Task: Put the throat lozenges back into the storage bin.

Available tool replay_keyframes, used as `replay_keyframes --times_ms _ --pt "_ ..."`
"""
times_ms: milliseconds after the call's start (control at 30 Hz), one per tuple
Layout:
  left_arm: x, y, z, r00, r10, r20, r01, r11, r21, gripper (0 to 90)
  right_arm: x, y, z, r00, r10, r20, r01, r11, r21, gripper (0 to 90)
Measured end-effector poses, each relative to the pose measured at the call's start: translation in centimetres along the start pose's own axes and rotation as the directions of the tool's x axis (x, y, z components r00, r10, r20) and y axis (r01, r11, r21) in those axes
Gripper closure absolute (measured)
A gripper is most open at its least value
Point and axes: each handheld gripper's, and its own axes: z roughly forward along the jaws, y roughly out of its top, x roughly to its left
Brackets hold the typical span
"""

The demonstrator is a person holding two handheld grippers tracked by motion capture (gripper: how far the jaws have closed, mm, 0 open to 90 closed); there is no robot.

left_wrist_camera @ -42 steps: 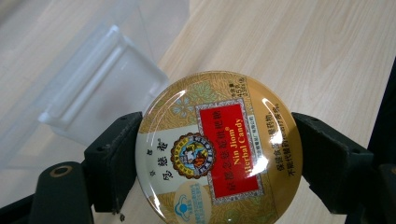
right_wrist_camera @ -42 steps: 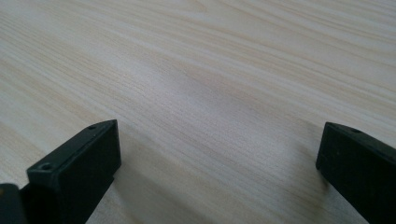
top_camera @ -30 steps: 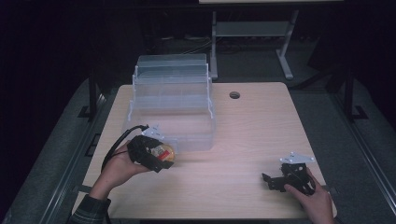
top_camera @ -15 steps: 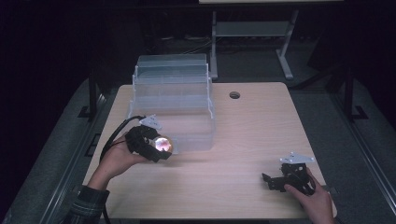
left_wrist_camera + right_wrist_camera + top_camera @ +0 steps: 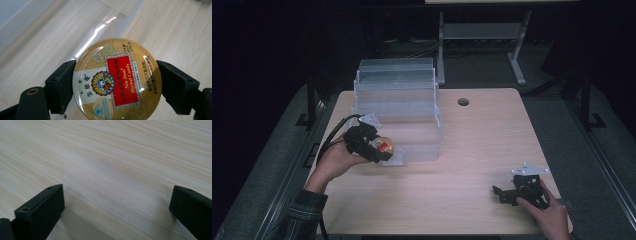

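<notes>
The left claw (image 5: 379, 150) grips a round gold tin (image 5: 117, 80) by its rim, near the bench's (image 5: 492, 140) left edge, just off the front left corner of the clear tiered box (image 5: 397, 107). The box's lowest tier lies right beside the tin, away from the hand. The right claw (image 5: 504, 195) rests released near the front right corner, well apart.

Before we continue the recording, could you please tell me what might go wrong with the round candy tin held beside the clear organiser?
The left gripper pinches the round candy tin only at two points on its smooth curved rim, so it may slip or pivot out. It is held right beside the clear tiered organiser, whose front edge it could knock. The right gripper rests open on the table, too distant to help.
</notes>
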Motion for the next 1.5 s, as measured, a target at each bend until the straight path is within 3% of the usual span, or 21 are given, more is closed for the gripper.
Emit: replay_keyframes --times_ms 767,1500 --pt "3.0 0.6 -0.3 0.9953 -0.067 -0.071 0.068 0.9976 0.011 19.6 0.0 0.0 0.0 1.0 0.0 -0.001 0.0 1.0 0.0 0.0" --pt "6.0 -0.5 -0.8 0.979 -0.151 -0.137 0.156 0.9872 0.03 19.6 0.0 0.0 0.0 1.0 0.0 -0.001 0.0 1.0 0.0 0.0"
